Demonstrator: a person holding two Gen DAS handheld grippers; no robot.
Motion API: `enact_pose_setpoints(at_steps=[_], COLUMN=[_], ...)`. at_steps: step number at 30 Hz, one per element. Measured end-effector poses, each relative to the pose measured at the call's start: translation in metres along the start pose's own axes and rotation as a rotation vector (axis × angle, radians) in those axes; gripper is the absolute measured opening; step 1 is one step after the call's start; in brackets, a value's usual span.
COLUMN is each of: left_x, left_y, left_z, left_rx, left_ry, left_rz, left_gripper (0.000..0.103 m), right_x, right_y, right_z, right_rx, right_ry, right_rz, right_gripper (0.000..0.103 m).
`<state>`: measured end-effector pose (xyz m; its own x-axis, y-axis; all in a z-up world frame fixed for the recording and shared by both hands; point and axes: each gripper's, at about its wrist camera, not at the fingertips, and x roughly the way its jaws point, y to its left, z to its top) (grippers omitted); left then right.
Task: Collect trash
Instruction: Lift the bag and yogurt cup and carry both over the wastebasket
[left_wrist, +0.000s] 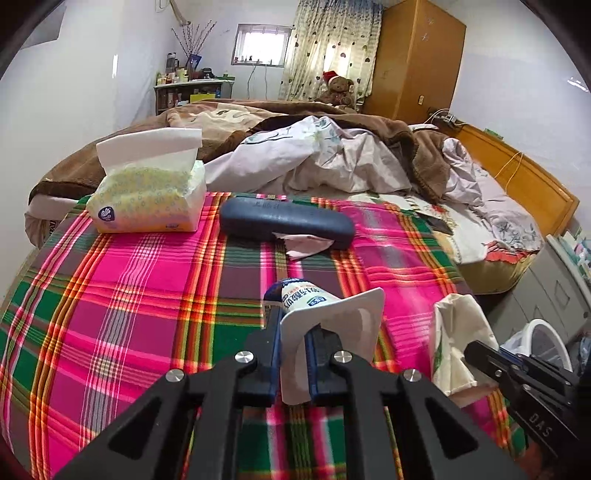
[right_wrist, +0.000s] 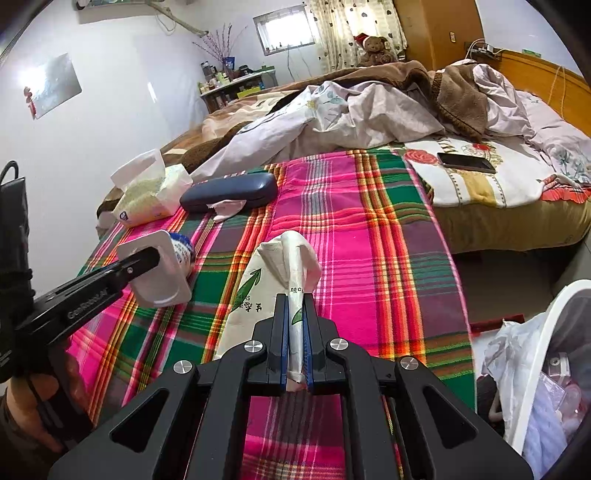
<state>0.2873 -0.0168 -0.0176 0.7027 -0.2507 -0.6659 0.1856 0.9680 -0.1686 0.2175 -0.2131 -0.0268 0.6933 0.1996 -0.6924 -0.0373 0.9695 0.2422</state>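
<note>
My left gripper (left_wrist: 293, 325) is shut on an empty white yogurt cup (left_wrist: 314, 306) with blue print, gripping its rim above the plaid bedcover. The cup (right_wrist: 162, 269) and left gripper (right_wrist: 147, 258) also show in the right wrist view. My right gripper (right_wrist: 294, 299) is shut on a crumpled paper bag (right_wrist: 280, 266) with green print, held just above the bedcover. The bag (left_wrist: 458, 343) shows at the right of the left wrist view. A crumpled pink tissue (left_wrist: 306, 245) lies against a glasses case.
A white trash bin (right_wrist: 554, 332) lined with a plastic bag stands on the floor at right, also seen in the left wrist view (left_wrist: 543, 339). A tissue pack (left_wrist: 147, 199), dark glasses case (left_wrist: 284, 221), phone (right_wrist: 465, 162) and rumpled bedding (left_wrist: 332, 155) lie on the bed.
</note>
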Motion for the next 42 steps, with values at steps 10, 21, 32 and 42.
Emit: enact_pose_setpoints(at_steps=[10,21,32,42], left_x=[-0.043,-0.085,-0.111,-0.101], left_y=[-0.028,-0.084,-0.151,-0.217], left_z=[-0.011,-0.024,-0.038,-0.056], left_rx=[0.041,0.132,0.215,0.281], left_ry=[-0.043,-0.071,-0.084,-0.018], left_rz=[-0.046,-0.142,-0.244,-0.344], left_gripper=[0.012,0.012,0.012,0.012], right_x=[-0.035,-0.093,-0.147,-0.173], right_y=[-0.009,-0.037,-0.079,-0.131], right_z=[-0.006,-0.019,-0.036,-0.053], right_rx=[0.034,0.076,0.136,0.213], right_ry=[-0.051,-0.139,-0.213,-0.214], right_rz=[-0.013,-0.062,-0.158,-0.281], right_gripper=[0.006,0.006,0.006,0.006])
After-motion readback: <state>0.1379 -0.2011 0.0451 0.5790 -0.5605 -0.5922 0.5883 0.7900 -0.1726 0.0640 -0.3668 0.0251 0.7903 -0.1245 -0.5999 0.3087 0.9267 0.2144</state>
